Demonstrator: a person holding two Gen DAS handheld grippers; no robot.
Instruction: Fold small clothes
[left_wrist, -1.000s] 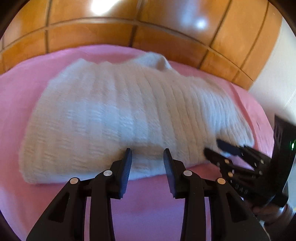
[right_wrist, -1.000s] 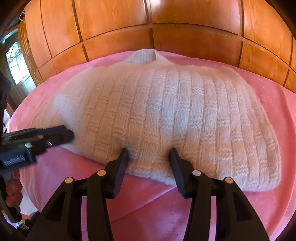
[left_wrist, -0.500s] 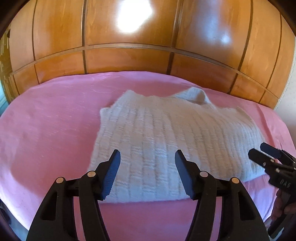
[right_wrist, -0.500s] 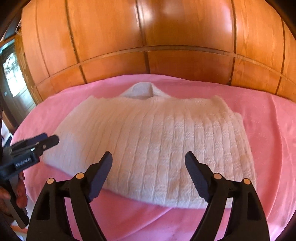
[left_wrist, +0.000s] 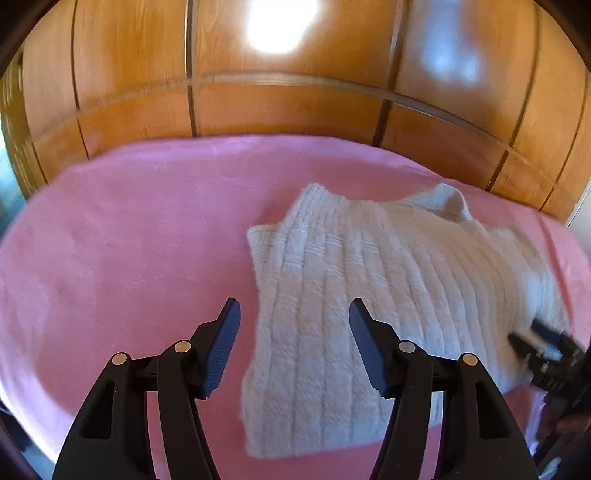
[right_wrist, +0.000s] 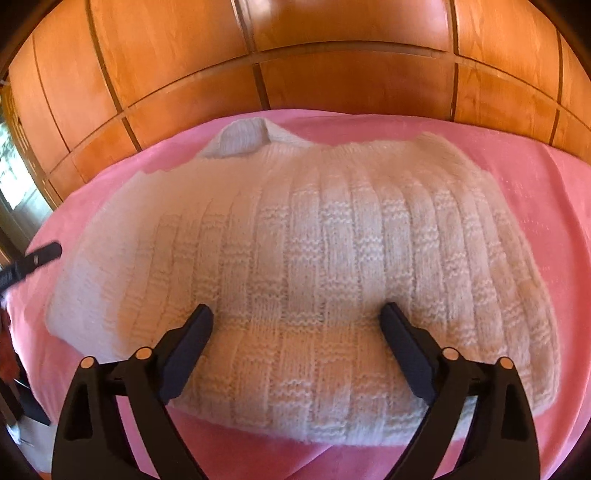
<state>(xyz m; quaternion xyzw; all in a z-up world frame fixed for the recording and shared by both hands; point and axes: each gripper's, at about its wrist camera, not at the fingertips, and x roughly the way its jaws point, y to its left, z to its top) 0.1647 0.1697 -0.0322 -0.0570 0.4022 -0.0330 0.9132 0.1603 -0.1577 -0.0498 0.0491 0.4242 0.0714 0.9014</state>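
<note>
A small cream ribbed knit sweater (left_wrist: 388, 295) lies folded into a block on the pink blanket (left_wrist: 129, 240), collar at the far side. It fills the right wrist view (right_wrist: 314, 258). My left gripper (left_wrist: 294, 325) is open and empty, above the sweater's left edge. My right gripper (right_wrist: 297, 328) is open wide and empty, over the sweater's near edge. The right gripper shows at the right edge of the left wrist view (left_wrist: 543, 347), and the left gripper's tip at the left edge of the right wrist view (right_wrist: 37, 256).
The pink blanket (right_wrist: 535, 192) covers a bed. A wooden panelled wall (left_wrist: 295, 110) stands directly behind it (right_wrist: 332, 74). A doorway or window shows at the far left (right_wrist: 11, 177).
Both grippers opened wider and drew back from the sweater's near edge. The left gripper swung left, so the sweater now sits right of its centre. The right gripper closed in over the sweater again.
</note>
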